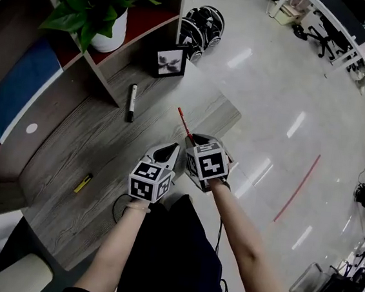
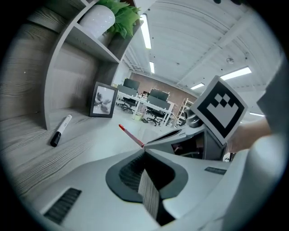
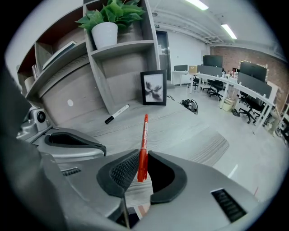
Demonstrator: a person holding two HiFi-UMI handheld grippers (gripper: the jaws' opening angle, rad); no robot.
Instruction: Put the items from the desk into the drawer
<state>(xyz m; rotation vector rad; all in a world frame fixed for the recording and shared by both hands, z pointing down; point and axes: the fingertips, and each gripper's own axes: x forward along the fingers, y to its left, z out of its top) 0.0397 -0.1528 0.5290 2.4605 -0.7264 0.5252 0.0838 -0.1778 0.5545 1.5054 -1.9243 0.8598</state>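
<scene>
Red pen (image 3: 143, 135) sits pinched near its tail end in the right claw (image 3: 143, 155), with most of its length sticking out over the tabletop (image 3: 171, 126). Held so far back, it could pivot or slip free if the tip brushes anything. The left claw (image 2: 144, 152) is closed on nothing. No drawer shows in any view. A black marker (image 1: 132, 102) and a yellow item (image 1: 83, 183) lie on the tabletop.
</scene>
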